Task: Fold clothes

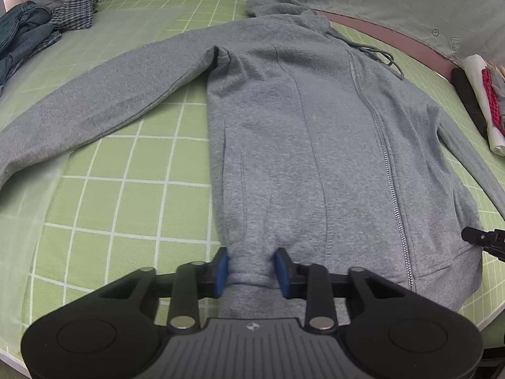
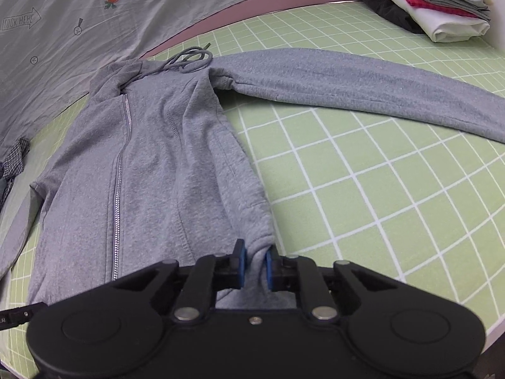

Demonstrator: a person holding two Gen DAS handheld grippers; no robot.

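Observation:
A grey zip-up hoodie [image 1: 300, 120] lies front up on the green grid mat [image 1: 126, 195], sleeves spread to both sides, hood at the far end. My left gripper [image 1: 251, 267] is shut on the hoodie's bottom hem near its left corner. My right gripper [image 2: 253, 263] is shut on the bottom hem at the hoodie's [image 2: 151, 164] right corner. The right gripper's tip shows in the left wrist view [image 1: 483, 240]. The right sleeve [image 2: 363, 85] stretches across the mat [image 2: 363, 189].
A heap of unfolded blue and checked clothes [image 1: 34, 31] lies at the far left of the mat. A stack of folded clothes [image 2: 435, 6] sits at the far right. A grey printed sheet [image 2: 94, 15] lies beyond the mat.

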